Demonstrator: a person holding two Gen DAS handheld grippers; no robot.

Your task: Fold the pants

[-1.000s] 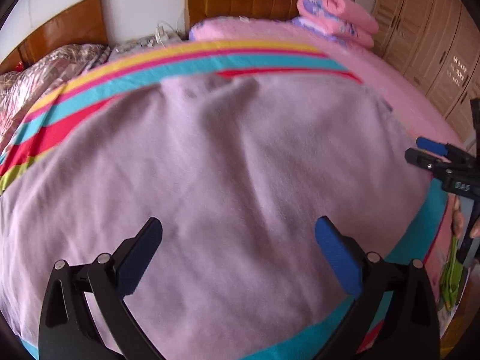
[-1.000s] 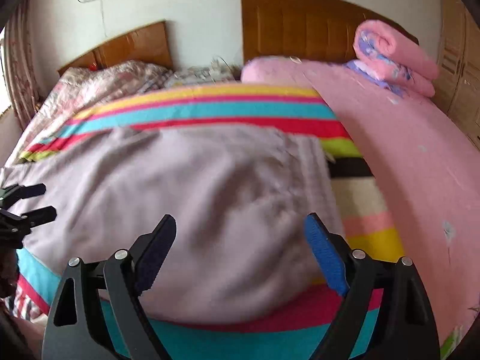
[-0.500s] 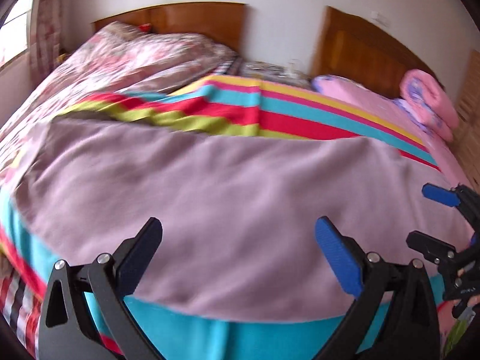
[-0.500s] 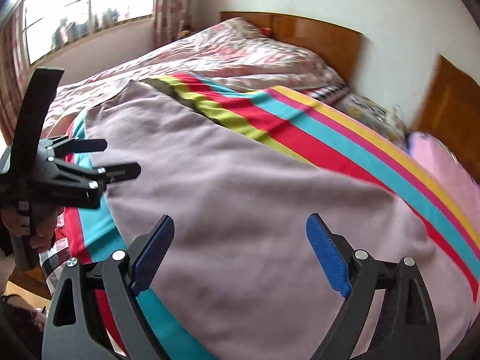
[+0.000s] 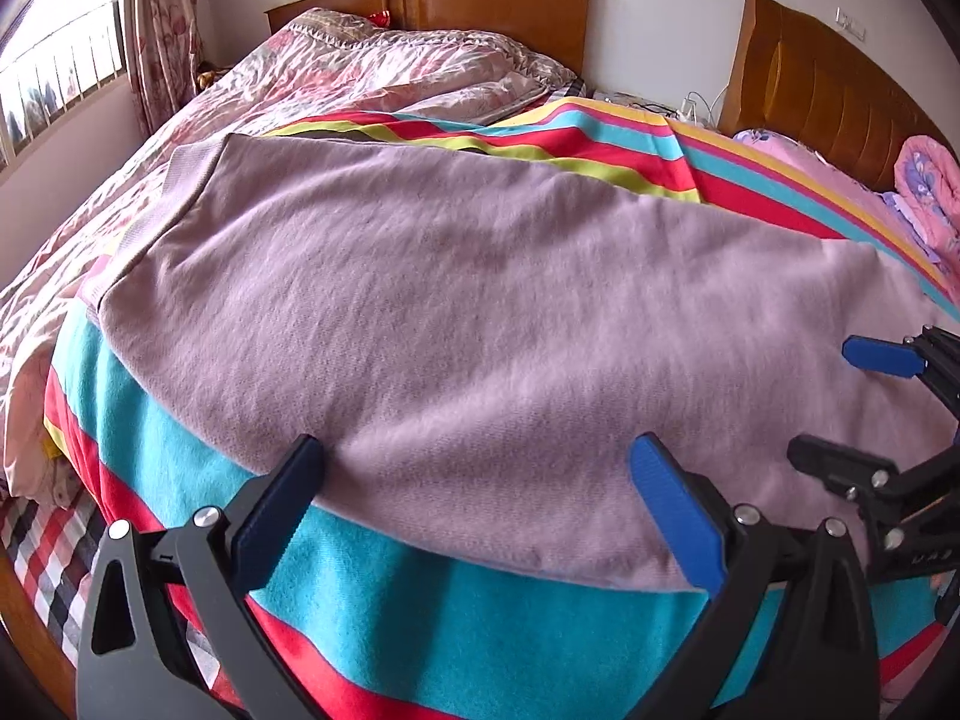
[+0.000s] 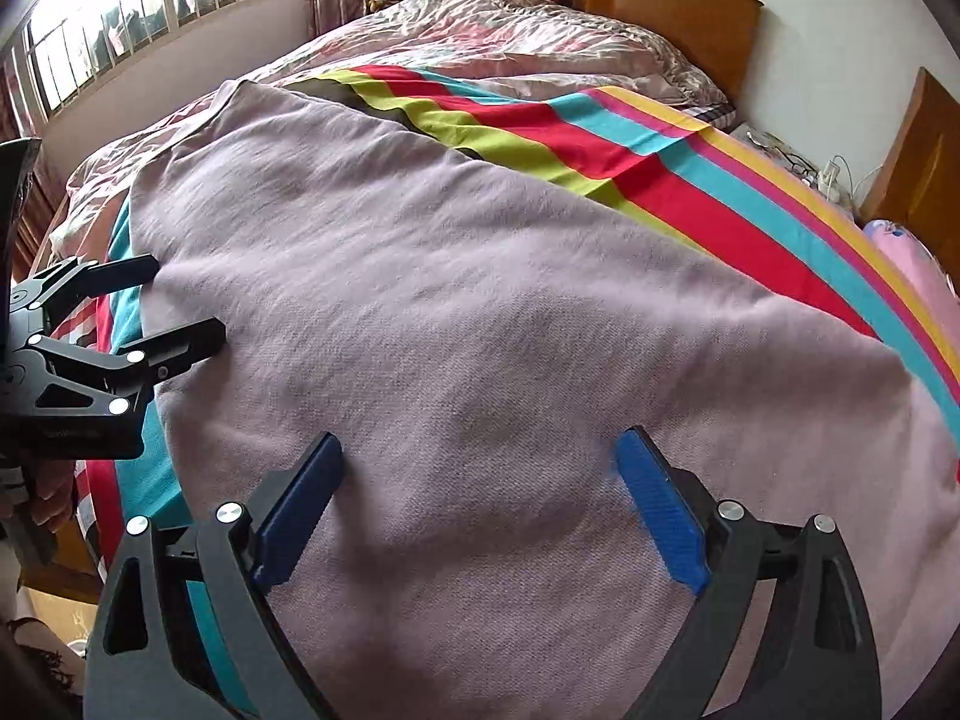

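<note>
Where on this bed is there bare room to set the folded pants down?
Free: the striped blanket strip along the pants' near edge, and its stripes between pants and floral quilt. Crowded: the near side, where the open left gripper and right gripper hover.

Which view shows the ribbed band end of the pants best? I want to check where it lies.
The left wrist view. There the ribbed band shows as a distinct strip at the far left end of the pants. In the right wrist view that end is farther off and the ribbing is hard to make out.

Left gripper (image 5: pixel 477 480) and right gripper (image 6: pixel 477 477) tilt downward side by side, jaws spread wide, gripping nothing.
</note>
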